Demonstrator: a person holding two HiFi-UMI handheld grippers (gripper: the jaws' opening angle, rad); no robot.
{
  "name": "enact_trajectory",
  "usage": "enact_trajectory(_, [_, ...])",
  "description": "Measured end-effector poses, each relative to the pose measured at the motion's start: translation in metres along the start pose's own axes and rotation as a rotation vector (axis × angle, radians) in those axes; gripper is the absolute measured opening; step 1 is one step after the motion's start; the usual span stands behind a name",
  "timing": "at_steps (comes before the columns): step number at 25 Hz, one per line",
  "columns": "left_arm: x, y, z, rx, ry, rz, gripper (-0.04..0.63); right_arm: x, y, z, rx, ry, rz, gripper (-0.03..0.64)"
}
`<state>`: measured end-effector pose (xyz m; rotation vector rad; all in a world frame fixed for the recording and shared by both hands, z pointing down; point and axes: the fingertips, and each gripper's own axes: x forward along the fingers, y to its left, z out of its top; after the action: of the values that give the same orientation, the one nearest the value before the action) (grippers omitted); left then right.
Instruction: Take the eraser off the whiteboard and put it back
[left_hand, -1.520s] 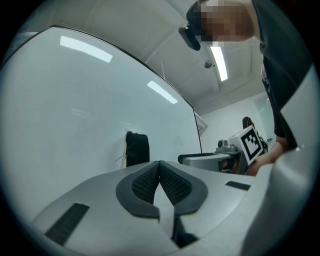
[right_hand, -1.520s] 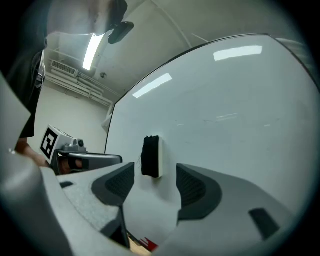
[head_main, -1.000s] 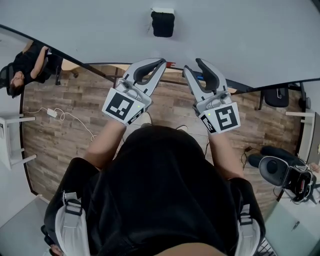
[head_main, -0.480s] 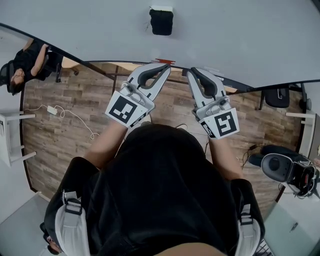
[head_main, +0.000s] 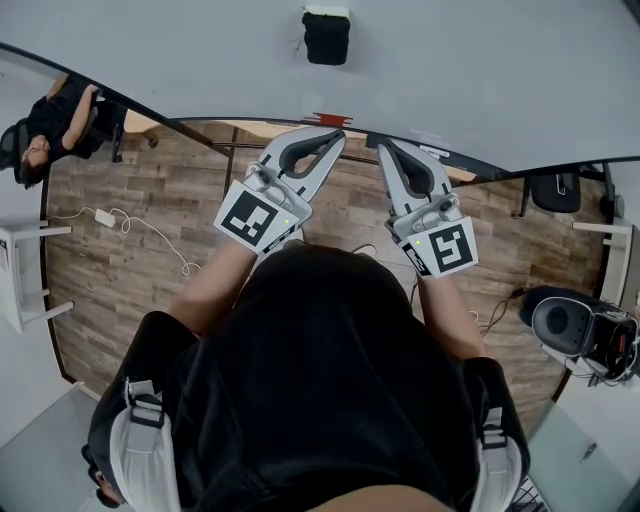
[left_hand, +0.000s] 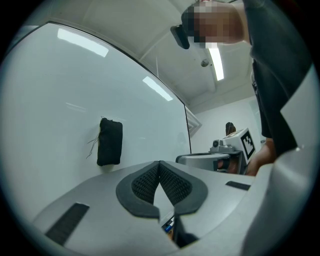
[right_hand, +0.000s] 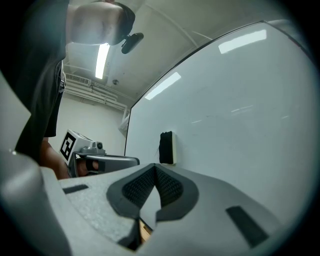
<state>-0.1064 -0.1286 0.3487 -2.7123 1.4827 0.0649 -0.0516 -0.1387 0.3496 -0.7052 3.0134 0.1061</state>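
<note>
The black eraser (head_main: 326, 37) sticks to the whiteboard (head_main: 480, 70), straight ahead of both hands and above them. My left gripper (head_main: 336, 136) is shut, its pads meeting with nothing between them. My right gripper (head_main: 384, 148) is shut and empty too, level beside it. Both sit near the board's lower edge, apart from the eraser. In the left gripper view the eraser (left_hand: 109, 142) hangs left of and beyond the left gripper (left_hand: 159, 164). In the right gripper view the eraser (right_hand: 166, 148) stands just above the right gripper (right_hand: 155, 168).
A red marker (head_main: 330, 119) lies on the board's ledge. A seated person (head_main: 50, 125) is at the far left beside a white table (head_main: 20, 280). A black chair (head_main: 575, 330) stands at the right. A cable (head_main: 140, 235) trails over the wood floor.
My right gripper's jaws have closed from wide open to shut, with nothing in them. Both grippers have sunk a little along the board's lower edge. The eraser has not moved.
</note>
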Motion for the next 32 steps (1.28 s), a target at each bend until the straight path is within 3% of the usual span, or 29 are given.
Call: enact_trajectory(32, [-0.009, -0.0016, 0.0064, 0.003, -0.011, 0.011, -0.006, 0.0022, 0.0095, 0.0093, -0.017, -0.004, 0.005, 0.002])
